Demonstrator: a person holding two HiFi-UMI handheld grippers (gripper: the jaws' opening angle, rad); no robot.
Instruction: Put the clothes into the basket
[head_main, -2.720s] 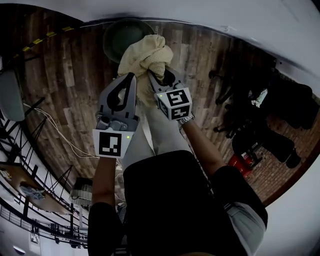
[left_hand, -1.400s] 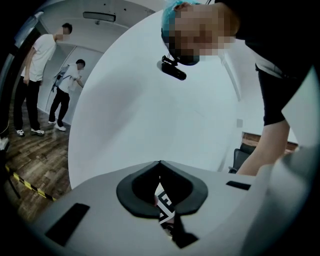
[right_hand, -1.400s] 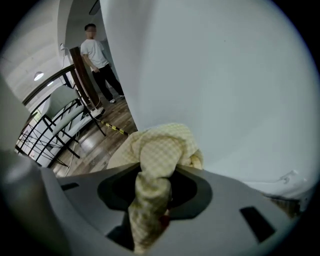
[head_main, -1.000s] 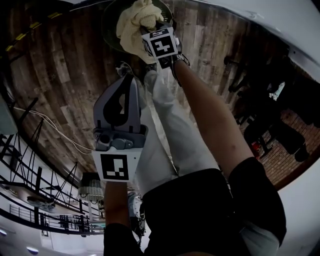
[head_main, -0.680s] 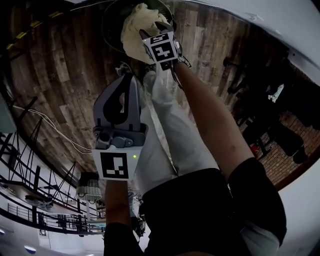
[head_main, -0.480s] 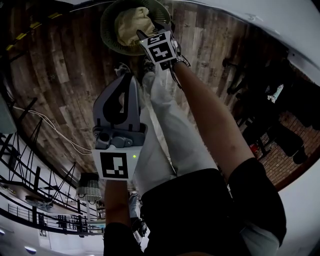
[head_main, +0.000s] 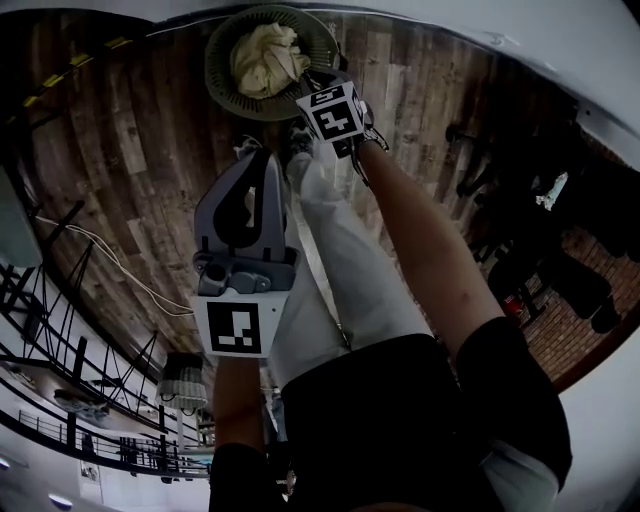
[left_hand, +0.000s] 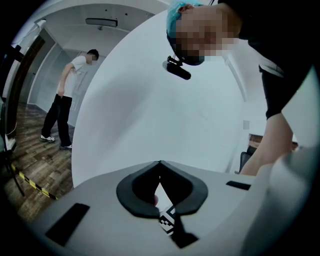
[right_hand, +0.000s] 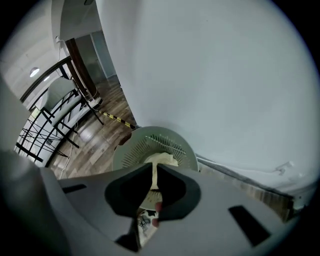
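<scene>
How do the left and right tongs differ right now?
Left tongs sit near the body, aimed roughly level at the wall; right tongs reach out, pointing down over the basket. Left is shut; right has just been closing. Both hold nothing.

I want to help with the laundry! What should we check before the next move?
1. Cloth lies inside the basket: ok.
2. Right gripper holds nothing; its jaws have just been closing with nothing between them: ok.
3. Left gripper shut and empty: ok.
4. Nothing hangs over the basket's rim: ok.
5. More clothes waiting to be picked up: cannot tell.
</scene>
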